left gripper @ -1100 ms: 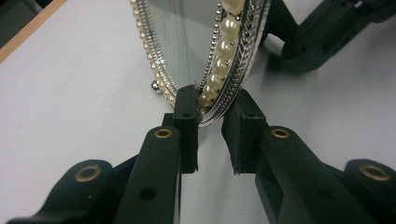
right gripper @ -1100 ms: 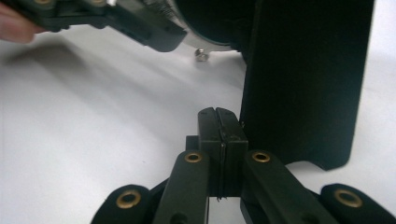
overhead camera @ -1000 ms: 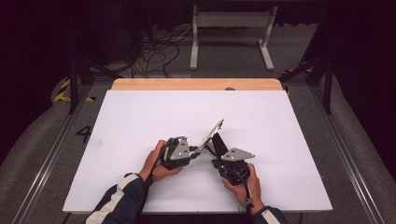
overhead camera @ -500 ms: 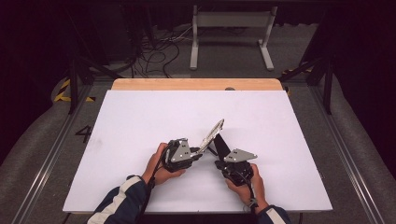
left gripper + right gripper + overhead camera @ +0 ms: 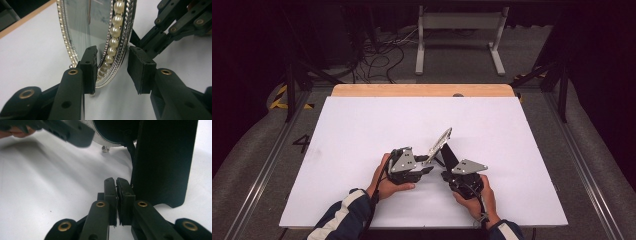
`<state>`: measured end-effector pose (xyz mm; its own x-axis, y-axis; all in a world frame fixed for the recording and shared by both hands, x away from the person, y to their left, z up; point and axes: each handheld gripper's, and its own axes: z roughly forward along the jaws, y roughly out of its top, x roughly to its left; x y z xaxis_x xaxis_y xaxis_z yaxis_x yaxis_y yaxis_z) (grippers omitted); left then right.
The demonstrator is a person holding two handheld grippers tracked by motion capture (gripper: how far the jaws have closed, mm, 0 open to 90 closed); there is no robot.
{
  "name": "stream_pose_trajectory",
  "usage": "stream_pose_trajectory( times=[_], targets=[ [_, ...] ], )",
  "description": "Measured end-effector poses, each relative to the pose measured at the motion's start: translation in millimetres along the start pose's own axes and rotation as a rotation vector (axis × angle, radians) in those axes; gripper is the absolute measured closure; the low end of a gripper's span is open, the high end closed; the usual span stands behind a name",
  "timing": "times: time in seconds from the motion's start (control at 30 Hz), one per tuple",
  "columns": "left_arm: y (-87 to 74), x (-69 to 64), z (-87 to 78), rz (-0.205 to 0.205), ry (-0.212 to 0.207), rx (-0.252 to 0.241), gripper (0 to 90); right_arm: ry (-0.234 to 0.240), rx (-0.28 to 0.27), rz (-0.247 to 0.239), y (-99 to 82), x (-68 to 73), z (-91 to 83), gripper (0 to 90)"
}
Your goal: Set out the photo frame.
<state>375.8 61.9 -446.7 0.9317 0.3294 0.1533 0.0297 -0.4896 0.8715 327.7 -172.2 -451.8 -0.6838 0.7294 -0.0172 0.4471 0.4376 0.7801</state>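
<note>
My pearl-rimmed oval mirror (image 5: 110,37) stands tilted on the white bench (image 5: 362,125), a little toward the near edge from its middle, propped on its black easel back (image 5: 162,162). The standing-up looks done. My left tool (image 5: 112,70) has just been opening: the rim sits between its pads (image 5: 90,62), one touching, the other clear, so nothing is gripped. My right tool (image 5: 116,195) is closed, with nothing I can make out between its pads, beside the stand. What is left, I judge, is drawing both tools away without tipping it.
</note>
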Motion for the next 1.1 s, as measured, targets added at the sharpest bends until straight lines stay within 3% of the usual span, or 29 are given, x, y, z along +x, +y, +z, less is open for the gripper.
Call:
stream_pose_trajectory(
  times=[0.13, 0.3, 0.37, 0.53, 0.7, 1.1],
  targets=[
    [-0.5, 2.4, -1.0, 0.004, 0.010, 0.000, 70.5, 0.001, -0.002, 0.003, -0.3, -0.6, 0.5, 87.2],
    [2.3, -1.7, -2.0, 0.043, 0.040, 0.025, 72.4, -0.007, 0.001, 0.001, -0.1, -0.5, 0.4, 89.0],
    [5.0, -6.5, -4.4, 0.078, 0.072, 0.045, 73.3, -0.002, 0.002, 0.006, 0.1, -1.9, -0.4, 89.8],
    [6.6, -10.1, -8.7, 0.108, 0.075, 0.064, 75.0, 0.017, 0.009, -0.003, 0.8, -2.3, -0.8, 90.0],
    [6.3, -13.3, -10.7, 0.117, 0.071, 0.066, 74.9, 0.030, 0.027, -0.012, 1.1, -3.0, -2.7, 90.0],
    [8.7, -21.9, -9.3, 0.087, 0.058, 0.063, 73.3, 0.045, 0.043, -0.031, -2.1, -11.6, -8.3, 90.0]
  ],
)
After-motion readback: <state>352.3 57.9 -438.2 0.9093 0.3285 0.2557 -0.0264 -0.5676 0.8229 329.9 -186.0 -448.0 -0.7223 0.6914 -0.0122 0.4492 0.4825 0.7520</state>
